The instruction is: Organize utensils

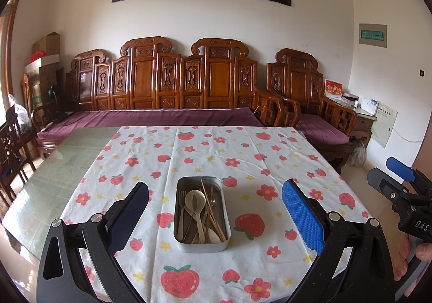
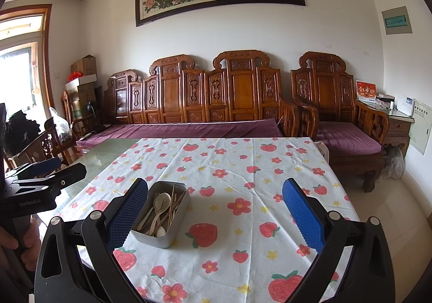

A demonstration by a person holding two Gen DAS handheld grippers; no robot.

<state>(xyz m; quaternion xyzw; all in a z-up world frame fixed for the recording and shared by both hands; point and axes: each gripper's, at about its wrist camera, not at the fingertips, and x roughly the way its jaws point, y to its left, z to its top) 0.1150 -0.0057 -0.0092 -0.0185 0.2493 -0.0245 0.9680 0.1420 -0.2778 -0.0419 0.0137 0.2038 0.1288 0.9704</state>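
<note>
Utensils (image 1: 201,211) lie jumbled in a metal tin (image 1: 180,224) near the front middle of the strawberry tablecloth (image 1: 216,151).

Left wrist view: the left gripper (image 1: 216,218) hangs above the near table edge with its jaws spread wide, holding nothing; the tin sits between and just beyond the fingers. Inside it are pale spoons (image 1: 195,201), forks and thin chopsticks (image 1: 213,208), overlapping and crossed. Risk, as a judgement: closing on one piece would likely drag or lever its neighbours, and thin sticks may slip from the pads. The light tin could slide or tip on the loose cloth if a wall is caught. The right gripper (image 1: 399,176) shows at the right edge, well apart from the tin.

Right wrist view: the right gripper (image 2: 216,215) is likewise released and empty; the tin (image 2: 162,238) lies just beside its left finger (image 2: 127,214). Bare cloth (image 2: 256,168) lies to the right. No sorting place is visible. A wooden sofa (image 2: 216,97) stands behind, clear of the work.
</note>
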